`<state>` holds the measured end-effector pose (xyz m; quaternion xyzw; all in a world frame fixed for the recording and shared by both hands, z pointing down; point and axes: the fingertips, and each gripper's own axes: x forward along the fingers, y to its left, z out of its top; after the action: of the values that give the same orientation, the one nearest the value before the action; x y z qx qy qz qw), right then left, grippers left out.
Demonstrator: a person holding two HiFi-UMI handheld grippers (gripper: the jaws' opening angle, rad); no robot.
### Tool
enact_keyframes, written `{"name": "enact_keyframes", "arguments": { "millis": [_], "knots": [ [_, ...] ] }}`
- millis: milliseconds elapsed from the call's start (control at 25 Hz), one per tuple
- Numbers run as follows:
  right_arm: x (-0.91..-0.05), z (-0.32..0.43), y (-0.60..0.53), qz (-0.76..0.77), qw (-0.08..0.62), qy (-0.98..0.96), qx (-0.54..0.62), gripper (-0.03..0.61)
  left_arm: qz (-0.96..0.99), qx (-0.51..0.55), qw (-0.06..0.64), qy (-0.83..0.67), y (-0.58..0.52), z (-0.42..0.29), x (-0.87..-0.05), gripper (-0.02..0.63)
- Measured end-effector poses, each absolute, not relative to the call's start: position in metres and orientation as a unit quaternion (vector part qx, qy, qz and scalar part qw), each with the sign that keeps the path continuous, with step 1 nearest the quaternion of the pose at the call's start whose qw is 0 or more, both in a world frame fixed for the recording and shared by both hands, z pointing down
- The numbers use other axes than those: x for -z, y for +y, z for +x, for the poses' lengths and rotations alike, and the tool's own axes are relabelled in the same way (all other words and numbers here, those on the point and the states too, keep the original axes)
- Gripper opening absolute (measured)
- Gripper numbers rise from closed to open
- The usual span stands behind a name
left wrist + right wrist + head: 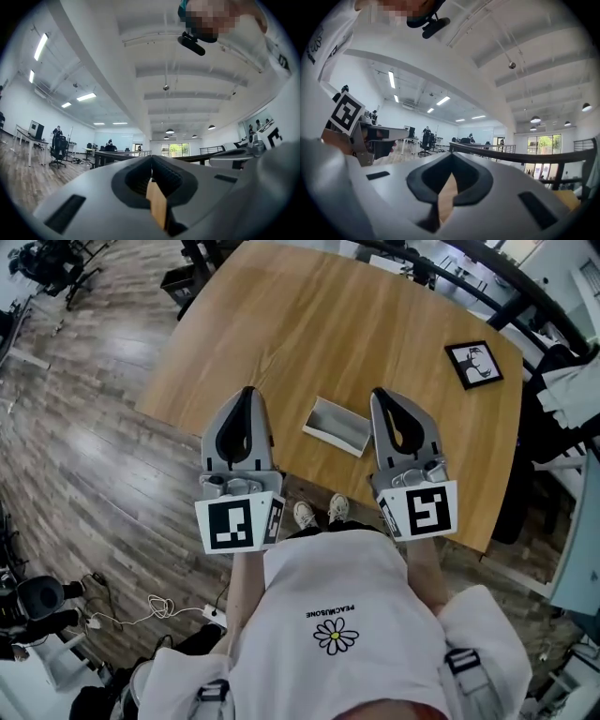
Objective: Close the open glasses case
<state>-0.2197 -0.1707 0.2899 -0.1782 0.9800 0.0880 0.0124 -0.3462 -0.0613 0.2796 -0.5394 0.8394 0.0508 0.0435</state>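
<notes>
Left gripper view shows the left gripper with its jaws pressed together on nothing. Right gripper view shows the right gripper likewise closed and empty. Between them, in the head view, the open glasses case lies on the wooden table, nearer the right gripper.

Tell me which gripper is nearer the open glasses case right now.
Right. In the head view the right gripper sits close beside the right end of the glasses case; the left gripper stands off its left end, across a wider gap.
</notes>
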Motion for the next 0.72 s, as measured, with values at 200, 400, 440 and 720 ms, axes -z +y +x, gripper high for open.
{"name": "enact_keyframes", "arguments": {
  "millis": [200, 400, 440, 720],
  "knots": [
    [-0.283, -0.207, -0.173, -0.199, 0.015, 0.975, -0.095, 0.006, -0.585, -0.06, 0.038, 0.808, -0.095, -0.329, -0.28, 0.02],
    [-0.284, -0.177, -0.183, -0.263, 0.001, 0.958, -0.113, 0.006, -0.648, -0.054, 0.018, 0.759, -0.135, -0.302, -0.292, 0.02],
    [-0.285, -0.169, -0.184, -0.279, 0.0, 0.954, -0.109, 0.006, -0.659, -0.053, 0.016, 0.75, -0.143, -0.297, -0.292, 0.02],
    [-0.285, -0.127, -0.191, -0.358, 0.015, 0.93, -0.081, 0.006, -0.711, -0.035, -0.001, 0.702, -0.182, -0.276, -0.305, 0.078]
  ]
}}
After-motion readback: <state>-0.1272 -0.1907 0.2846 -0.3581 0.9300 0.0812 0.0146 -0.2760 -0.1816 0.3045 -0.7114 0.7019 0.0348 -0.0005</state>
